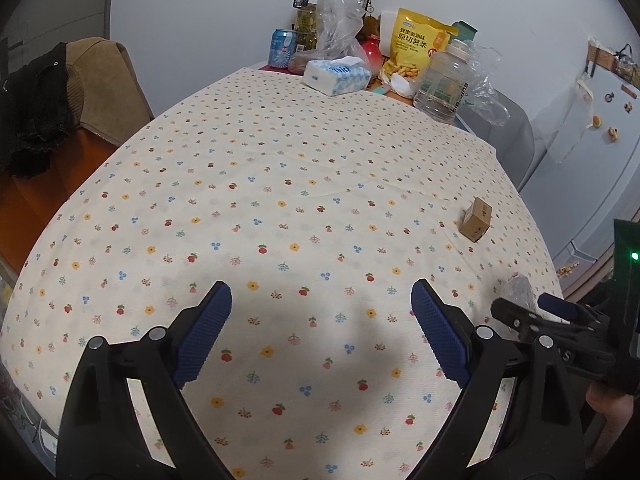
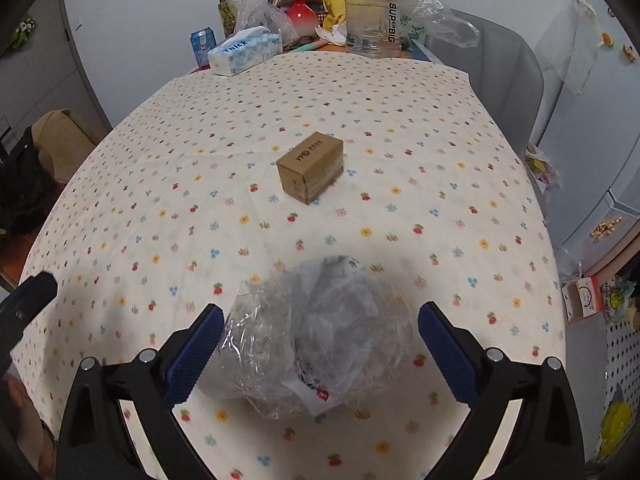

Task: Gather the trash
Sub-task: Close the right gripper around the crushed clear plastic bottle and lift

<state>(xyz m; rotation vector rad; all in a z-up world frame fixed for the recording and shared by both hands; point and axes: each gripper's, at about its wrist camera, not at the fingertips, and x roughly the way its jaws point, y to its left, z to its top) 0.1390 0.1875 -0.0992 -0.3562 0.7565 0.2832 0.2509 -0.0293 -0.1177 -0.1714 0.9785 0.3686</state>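
Note:
A crumpled clear plastic bag (image 2: 316, 336) lies on the flowered tablecloth (image 2: 360, 120), between the blue pads of my right gripper (image 2: 320, 330), which stands open around it without pinching. A small brown cardboard box (image 2: 312, 167) rests further out on the cloth. In the left wrist view my left gripper (image 1: 322, 320) is open over bare cloth with nothing between its fingers. The same box (image 1: 476, 219) sits to its right. The bag (image 1: 518, 290) peeks out at the right edge, behind the right gripper (image 1: 532, 312).
The table's far end holds a tissue box (image 1: 336, 76), a blue can (image 1: 283, 48), a yellow snack bag (image 1: 416, 46), a clear water jug (image 2: 372, 10) and loose plastic bags. A chair with dark clothing (image 1: 36, 112) stands left; a grey chair (image 2: 504, 68) and a fridge (image 1: 592, 160) are right.

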